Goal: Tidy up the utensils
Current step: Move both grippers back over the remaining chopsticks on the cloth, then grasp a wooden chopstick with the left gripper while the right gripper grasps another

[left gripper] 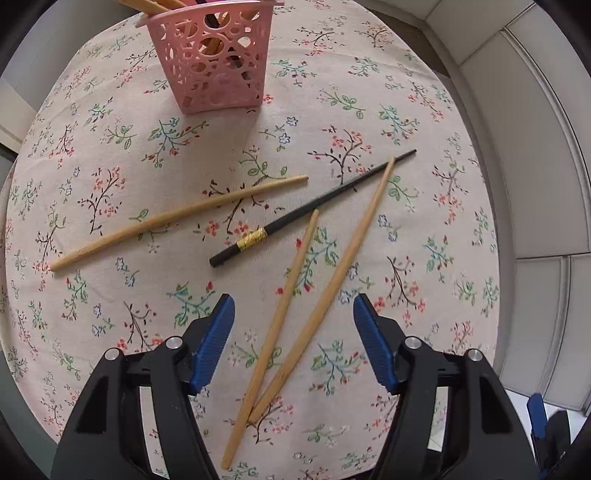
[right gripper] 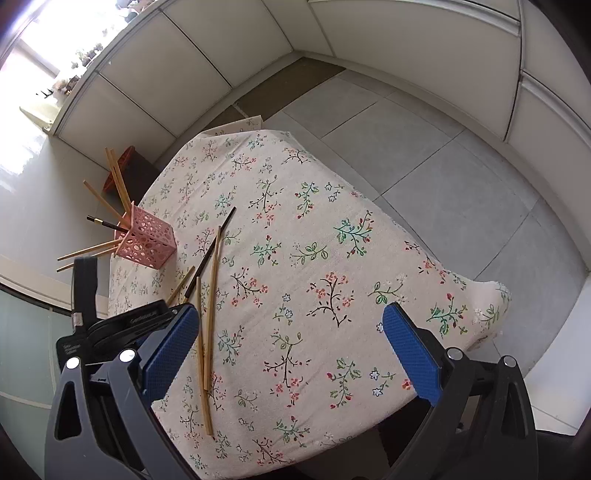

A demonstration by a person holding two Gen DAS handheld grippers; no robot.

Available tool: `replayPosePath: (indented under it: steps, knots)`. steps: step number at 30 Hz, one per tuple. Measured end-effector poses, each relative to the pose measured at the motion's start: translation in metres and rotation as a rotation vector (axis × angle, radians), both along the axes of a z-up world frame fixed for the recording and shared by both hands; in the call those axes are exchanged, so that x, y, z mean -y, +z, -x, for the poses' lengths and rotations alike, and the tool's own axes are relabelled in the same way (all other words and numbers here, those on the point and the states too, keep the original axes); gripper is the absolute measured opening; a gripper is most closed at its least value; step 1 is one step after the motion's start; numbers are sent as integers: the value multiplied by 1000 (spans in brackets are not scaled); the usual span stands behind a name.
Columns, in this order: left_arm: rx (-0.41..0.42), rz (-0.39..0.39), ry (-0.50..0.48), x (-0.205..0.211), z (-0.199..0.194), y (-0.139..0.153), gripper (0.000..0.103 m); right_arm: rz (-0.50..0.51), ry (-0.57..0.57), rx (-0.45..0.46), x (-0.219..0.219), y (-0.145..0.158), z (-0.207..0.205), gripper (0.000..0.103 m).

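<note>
chopsticks: two wooden chopsticks [left gripper: 295,317] crossed between spread jaws of left gripper [left gripper: 293,339], pads clear of them. black chopstick [left gripper: 314,206] and pink basket [left gripper: 212,62] ahead. right gripper [right gripper: 291,354] wide, empty.

Small table under a beige floral tablecloth [right gripper: 332,229], cloth hanging over the edges, standing on a floor of large grey tiles [right gripper: 443,177] with a darker brownish strip along the wall base. Off-white panelled walls [right gripper: 406,33] with thin seams wrap the corner behind; a bright, overexposed window [right gripper: 33,48] at upper left has small potted plants on its sill [right gripper: 85,55]. Reddish-orange crate-like object [right gripper: 122,166] on the floor past the table's far left edge.
</note>
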State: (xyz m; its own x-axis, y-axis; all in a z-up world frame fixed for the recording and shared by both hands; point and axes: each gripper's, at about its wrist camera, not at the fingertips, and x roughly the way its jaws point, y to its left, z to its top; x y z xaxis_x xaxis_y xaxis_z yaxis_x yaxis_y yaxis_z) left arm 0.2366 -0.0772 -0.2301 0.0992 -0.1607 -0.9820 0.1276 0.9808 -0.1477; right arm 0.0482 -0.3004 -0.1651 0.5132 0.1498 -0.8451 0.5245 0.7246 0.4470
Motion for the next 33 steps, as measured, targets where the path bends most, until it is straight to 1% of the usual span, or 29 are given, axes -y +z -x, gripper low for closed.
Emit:
replayPosePath:
  steps: [1, 2, 5, 6, 7, 9, 13, 17, 18, 20, 21, 22, 25, 27, 29, 31, 33]
  knots:
    - [12, -17, -1, 3, -4, -2, 62, -8, 1, -1, 1, 0, 0, 97]
    - [13, -24, -3, 5, -7, -4, 57, -17, 2, -4, 2, -1, -1, 97]
    - [-24, 13, 7, 7, -13, -13, 41, -41, -2, -11, 6, -3, -2, 97]
    - [-26, 15, 7, 8, -14, -15, 37, -48, -4, -14, 7, -4, -2, 97]
    - [-27, 14, 5, 9, -14, -16, 35, -56, -7, -15, 7, -4, -2, 97]
    - [-12, -7, 2, 10, -16, -19, 26, -69, -14, -17, 9, -5, -1, 97]
    - [12, -20, -12, 14, -18, -19, 25, -79, -19, -20, 10, -6, -2, 97]
    - [15, -31, -25, 19, -25, -21, 25, -71, -15, -28, 6, -7, -4, 97]
    - [21, -45, -30, 19, -29, -20, 20, -64, -14, -30, 5, -8, -5, 97]
    - [36, -79, -45, 24, -31, -20, 13, -40, -15, -37, 4, -9, -7, 97]
    - [44, -88, -54, 24, -29, -20, 7, -24, -19, -45, 3, -10, -10, 97]
    - [52, -88, -60, 23, -27, -20, 6, -13, -22, -56, 2, -11, -13, 97]
    - [87, -63, -67, 11, -18, -17, 4, 0, -15, -92, -3, -17, -33, 97]
    - [119, -48, -70, 0, -11, -11, 4, 54, 13, -105, -13, -20, -51, 97]
    - [143, -31, -84, -13, -1, -3, 4, 109, 49, -139, -27, -26, -73, 97]
    - [172, -12, -102, -25, 12, 12, 4, 151, 98, -169, -41, -34, -99, 97]
    - [202, 16, -107, -35, 25, 30, 4, 206, 117, -173, -54, -41, -124, 97]
